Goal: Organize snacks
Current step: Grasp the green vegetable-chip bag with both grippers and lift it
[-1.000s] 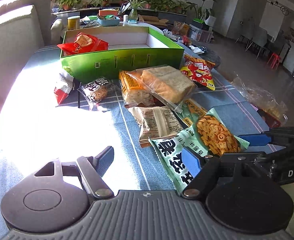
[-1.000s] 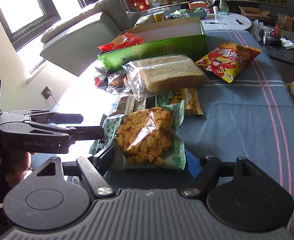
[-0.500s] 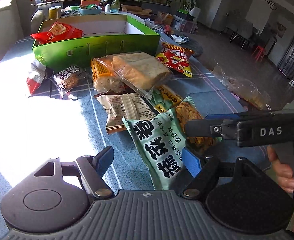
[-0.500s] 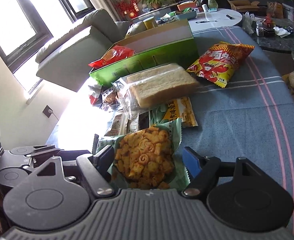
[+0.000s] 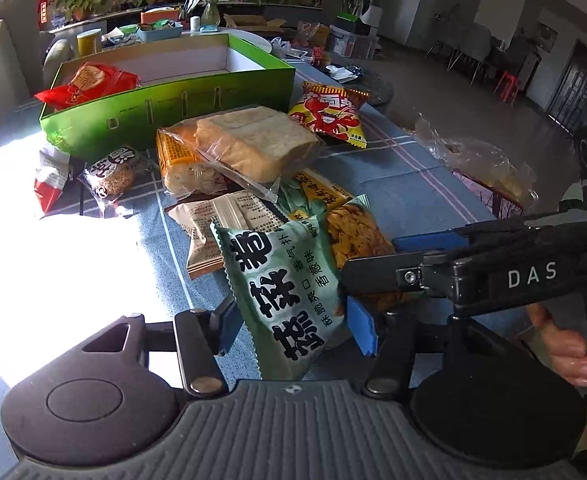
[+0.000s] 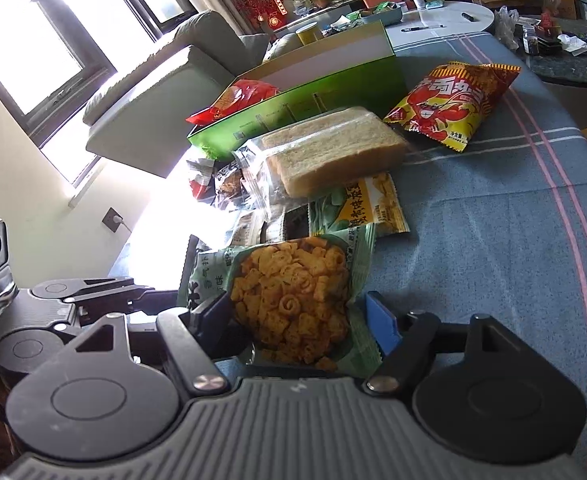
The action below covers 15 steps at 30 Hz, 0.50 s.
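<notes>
On the blue-clothed table [image 5: 405,184], a red packet [image 5: 89,86] lies in the left end of the green box [image 5: 173,100] toward the far edge, bagged bread [image 5: 253,144] sits just in front of it and a lobster-print bag [image 5: 329,114] to the right. At the near edge the left gripper [image 5: 293,328] has just been narrowing its jaws – the pale-green snack bag [image 5: 289,280] stands tilted between them, both pads at its sides. The right gripper [image 6: 305,316] straddles the same bag's clear window of orange crackers, its left pad against the bag – the blue right pad looks barely clear, so a firm pinch cannot be told
</notes>
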Each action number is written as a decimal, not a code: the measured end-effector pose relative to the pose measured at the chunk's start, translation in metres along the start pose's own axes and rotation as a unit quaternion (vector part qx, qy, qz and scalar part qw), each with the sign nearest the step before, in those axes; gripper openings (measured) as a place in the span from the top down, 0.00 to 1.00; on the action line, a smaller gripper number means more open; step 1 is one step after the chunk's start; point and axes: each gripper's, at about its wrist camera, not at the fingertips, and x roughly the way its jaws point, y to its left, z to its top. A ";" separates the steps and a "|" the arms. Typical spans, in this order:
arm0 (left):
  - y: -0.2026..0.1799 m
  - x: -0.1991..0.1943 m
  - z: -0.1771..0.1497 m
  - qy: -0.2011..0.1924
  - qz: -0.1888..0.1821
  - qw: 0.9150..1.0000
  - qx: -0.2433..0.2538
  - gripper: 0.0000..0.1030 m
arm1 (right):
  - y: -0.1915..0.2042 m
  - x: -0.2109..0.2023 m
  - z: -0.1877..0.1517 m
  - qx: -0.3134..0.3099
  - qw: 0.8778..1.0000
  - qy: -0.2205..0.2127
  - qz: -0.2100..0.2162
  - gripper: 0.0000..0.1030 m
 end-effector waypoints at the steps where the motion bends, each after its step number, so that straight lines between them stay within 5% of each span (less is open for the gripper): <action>1: -0.001 0.000 0.000 -0.001 0.002 1.000 0.004 0.49 | 0.002 0.000 -0.001 -0.006 1.000 -0.002 -0.003 0.31; 7: -0.008 -0.017 0.006 -0.029 0.006 0.999 0.028 0.53 | 0.005 -0.013 0.002 0.001 1.000 -0.023 0.019 0.46; 13: -0.005 -0.020 0.010 -0.033 0.020 0.999 0.035 0.52 | 0.007 -0.015 0.010 -0.002 0.999 -0.041 0.007 0.45; 15: 0.002 -0.014 0.007 -0.020 0.027 0.999 0.023 0.51 | -0.001 -0.012 0.010 0.010 0.999 -0.037 -0.007 0.35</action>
